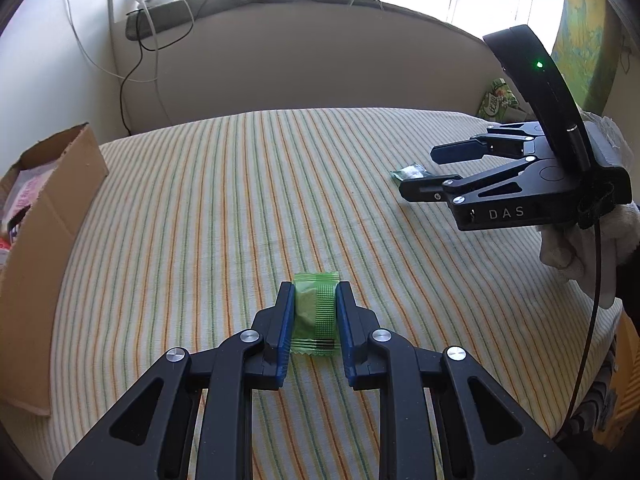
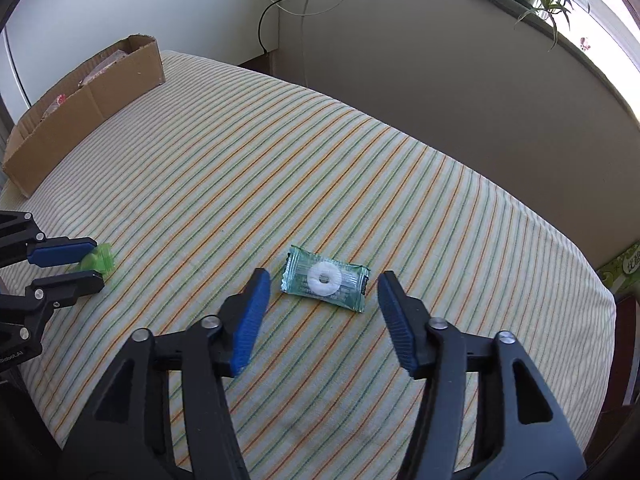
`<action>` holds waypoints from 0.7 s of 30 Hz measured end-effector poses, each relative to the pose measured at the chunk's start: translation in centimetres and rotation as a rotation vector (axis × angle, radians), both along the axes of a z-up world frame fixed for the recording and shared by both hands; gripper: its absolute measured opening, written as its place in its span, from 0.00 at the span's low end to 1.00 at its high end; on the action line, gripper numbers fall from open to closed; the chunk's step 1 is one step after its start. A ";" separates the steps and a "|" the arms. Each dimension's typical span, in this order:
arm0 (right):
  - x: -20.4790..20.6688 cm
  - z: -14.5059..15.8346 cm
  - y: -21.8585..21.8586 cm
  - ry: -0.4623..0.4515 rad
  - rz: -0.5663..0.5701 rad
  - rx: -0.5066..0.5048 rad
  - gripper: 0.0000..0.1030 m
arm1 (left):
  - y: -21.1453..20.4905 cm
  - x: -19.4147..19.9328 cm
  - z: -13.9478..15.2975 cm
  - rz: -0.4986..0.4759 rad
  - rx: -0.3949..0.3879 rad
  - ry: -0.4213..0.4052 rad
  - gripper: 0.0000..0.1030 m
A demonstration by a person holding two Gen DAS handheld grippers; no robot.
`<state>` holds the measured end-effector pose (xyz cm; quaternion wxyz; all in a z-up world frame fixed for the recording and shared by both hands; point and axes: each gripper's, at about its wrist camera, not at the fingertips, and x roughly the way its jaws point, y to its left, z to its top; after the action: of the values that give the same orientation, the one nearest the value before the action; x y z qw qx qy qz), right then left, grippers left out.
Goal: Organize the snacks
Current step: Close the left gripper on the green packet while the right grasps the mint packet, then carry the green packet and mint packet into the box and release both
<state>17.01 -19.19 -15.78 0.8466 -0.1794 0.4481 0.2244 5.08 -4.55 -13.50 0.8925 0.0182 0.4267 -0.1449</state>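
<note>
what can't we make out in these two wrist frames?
- Cardboard box contents: left wrist view, near wall hides most and the edge cuts it off; right wrist view, too small.
- Green packet print: left gripper pads cover its sides.
- Ring candy packet: left wrist view, right gripper finger partly hides it.
- Green bag label: left view, gripper body blocks; right view, edge cuts.

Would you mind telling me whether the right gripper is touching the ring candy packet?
Apart. In the right wrist view, the right gripper is open, with striped cloth visible between each finger and the ring candy packet.
</note>
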 end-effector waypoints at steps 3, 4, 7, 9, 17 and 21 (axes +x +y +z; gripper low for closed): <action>0.6 -0.6 0.0 0.037 0.005 0.006 0.67 | 0.0 0.2 -0.3 0.001 0.001 0.004 0.19; 0.8 -0.8 -0.1 0.046 0.007 0.026 0.63 | -0.1 0.0 -0.3 0.001 -0.001 0.005 0.19; 1.2 -0.6 -0.5 0.052 -0.012 0.069 0.37 | 0.0 -0.1 -0.4 0.010 -0.007 0.007 0.19; 1.3 -0.6 -0.7 0.058 -0.014 0.078 0.36 | 0.2 -0.1 -0.3 0.015 -0.009 0.006 0.19; 0.5 0.1 -1.0 0.051 -0.022 0.102 0.35 | 1.4 -0.9 0.8 0.051 -0.014 -0.021 0.19; -0.3 1.5 -0.4 0.035 -0.008 0.138 0.35 | 3.3 -1.2 1.9 0.084 -0.014 -0.048 0.19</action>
<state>16.70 -19.61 -14.29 0.8497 -0.1149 0.4472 0.2545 3.87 -1.21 -11.60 0.9080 -0.0022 0.4044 -0.1099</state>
